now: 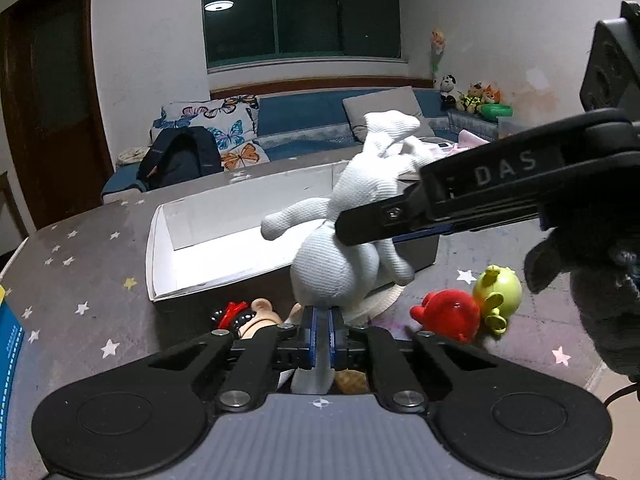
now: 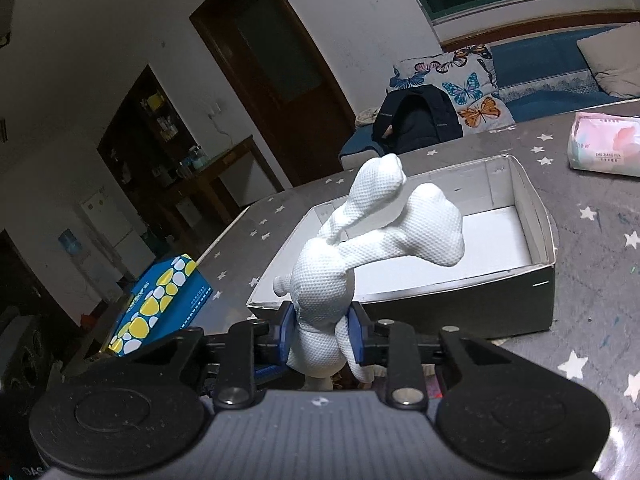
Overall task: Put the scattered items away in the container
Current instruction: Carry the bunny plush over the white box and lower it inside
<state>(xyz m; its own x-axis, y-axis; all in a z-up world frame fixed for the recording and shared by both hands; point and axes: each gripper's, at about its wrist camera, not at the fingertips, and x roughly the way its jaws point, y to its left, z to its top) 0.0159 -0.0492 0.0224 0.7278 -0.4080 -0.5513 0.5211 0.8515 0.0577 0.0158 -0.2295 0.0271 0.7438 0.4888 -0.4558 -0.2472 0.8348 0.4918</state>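
Between the blue pads of both grippers, a white stuffed rabbit (image 2: 340, 276) hangs above the table: the right gripper (image 2: 322, 330) pinches its body, while the left gripper (image 1: 322, 338) is pressed onto a thin lower part, apparently a leg. Just beyond stands the open white box (image 2: 536, 216), apparently its destination. A red toy (image 1: 452, 314), a green toy (image 1: 500, 290) and a small figure (image 1: 248, 316) lie on the star-patterned cloth (image 1: 80, 280) beside the box, unsorted.
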